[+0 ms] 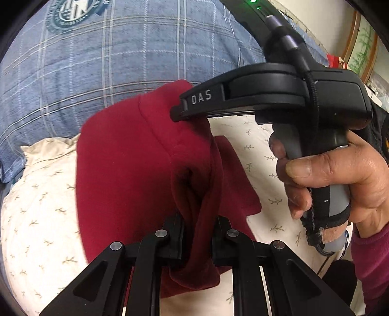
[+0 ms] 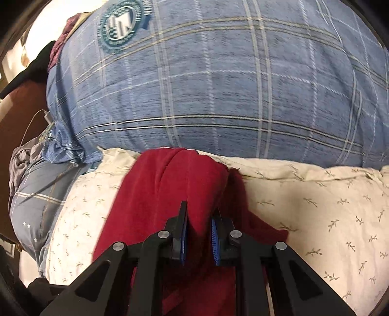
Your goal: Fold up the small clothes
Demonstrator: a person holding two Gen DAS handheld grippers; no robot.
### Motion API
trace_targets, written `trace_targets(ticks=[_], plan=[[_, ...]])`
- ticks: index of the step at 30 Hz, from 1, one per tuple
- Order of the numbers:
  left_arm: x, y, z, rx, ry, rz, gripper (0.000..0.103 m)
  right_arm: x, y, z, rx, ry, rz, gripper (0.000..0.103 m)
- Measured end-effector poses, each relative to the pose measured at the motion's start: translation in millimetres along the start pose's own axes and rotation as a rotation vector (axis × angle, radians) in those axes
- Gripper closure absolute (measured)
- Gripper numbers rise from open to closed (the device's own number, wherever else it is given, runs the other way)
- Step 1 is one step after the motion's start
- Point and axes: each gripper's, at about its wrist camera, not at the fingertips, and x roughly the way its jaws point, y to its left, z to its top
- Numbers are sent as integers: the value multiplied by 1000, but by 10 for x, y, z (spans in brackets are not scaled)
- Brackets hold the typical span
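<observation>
A dark red garment (image 1: 126, 170) hangs lifted above a cream bedsheet with a sprig print (image 1: 36, 206). My left gripper (image 1: 198, 233) is shut on a bunched fold of it at the bottom centre. My right gripper (image 1: 176, 114) comes in from the right, held by a hand, and its tip pinches the garment's upper edge by a seam. In the right wrist view the right gripper (image 2: 199, 233) with blue pads is shut on the red garment (image 2: 155, 199), which drapes down over the sheet (image 2: 316, 206).
A large blue plaid duvet (image 1: 121, 60) with a round teal emblem (image 2: 121, 21) bulges just behind the garment. Rumpled blue bedding (image 2: 36, 175) and a cable lie at the left. Dark clothes (image 2: 36, 63) sit at the far left.
</observation>
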Motion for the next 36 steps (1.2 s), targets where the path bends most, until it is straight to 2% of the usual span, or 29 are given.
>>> trace_targets(ticks=[4,5,6,9,11,13,17,19,21,22,23,24,29,31,35,36], plan=[[215,-35,40,-32,30,-28,85,226,-193,-79,47,38,-26,87],[260,-30,32,-44,44,-44,77,298,-242,-109,68,56,-24,83],[268,-17,14,-50,56,-61,75,331,-292,-144,94,65,-21,76],[97,41,-22,-32,61,-82,63,151,-356,-221,127,37,-49,69],[-191,118,-66,-8,7,-62,48,-52,-338,-264,119,20,-51,65],[-434,219,-120,5,-40,-28,42,-242,-264,-315,105,3,-30,58],[-688,530,-229,-27,-80,93,42,-507,64,-546,52,-10,77,47],[-716,645,-291,-76,-71,107,42,-538,202,-712,43,-1,126,43],[-709,694,-373,-111,-55,127,42,-485,311,-853,38,17,134,43],[-658,704,-393,-115,-47,141,42,-415,378,-942,15,39,110,45],[-609,714,-413,-117,-38,156,42,-338,446,-1017,-18,60,65,65],[-570,709,-421,-118,-30,165,42,-294,445,-1078,-30,64,26,98],[-543,637,-501,-91,-29,165,42,-457,314,-1437,1,-2,14,97],[-489,653,-519,-99,-44,172,42,-466,250,-1545,32,-2,20,97],[-299,745,-544,-137,-49,167,42,-435,263,-1540,22,26,6,96],[-271,762,-555,-129,-52,179,42,-496,270,-1511,29,18,15,91]])
